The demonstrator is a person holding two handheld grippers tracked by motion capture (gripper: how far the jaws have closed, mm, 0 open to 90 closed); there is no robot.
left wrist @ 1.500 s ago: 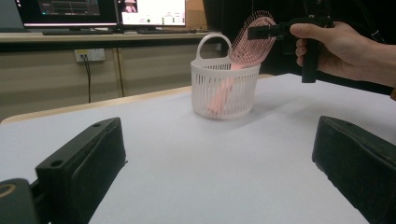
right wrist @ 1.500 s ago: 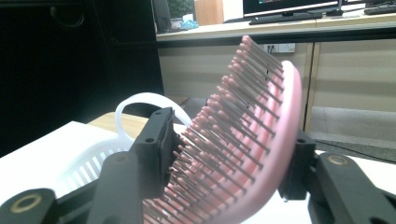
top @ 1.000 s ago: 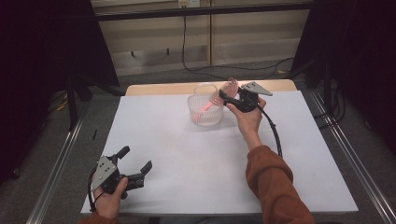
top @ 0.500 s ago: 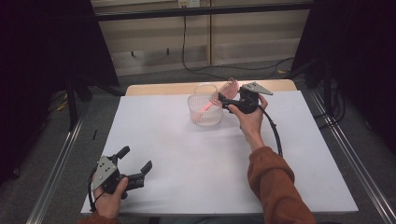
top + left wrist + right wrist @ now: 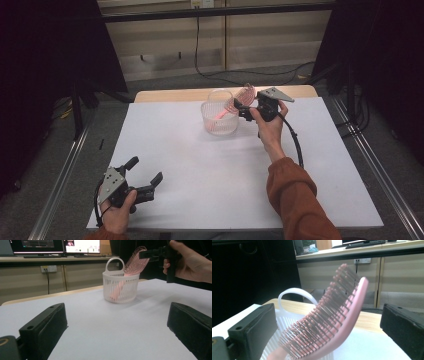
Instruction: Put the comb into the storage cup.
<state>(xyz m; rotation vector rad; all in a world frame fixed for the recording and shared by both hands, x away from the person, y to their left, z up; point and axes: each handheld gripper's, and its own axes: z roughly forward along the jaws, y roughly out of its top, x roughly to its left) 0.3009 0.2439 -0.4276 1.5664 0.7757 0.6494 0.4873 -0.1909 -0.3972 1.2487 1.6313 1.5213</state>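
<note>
Right gripper view: your right gripper has just let go, jaws spread clear of the pink hairbrush now standing handle-down in the white basket, left gripper idle and open near you; next, back straight out without snagging bristles.

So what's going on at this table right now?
A person is putting a pink hairbrush into a small white basket at the far side of the table. The brush stands handle down in the basket, its head leaning over the rim. The right gripper has just opened; the brush sits between its jaws, untouched by the pads. The left gripper rests open at the near edge, holding nothing.
</note>
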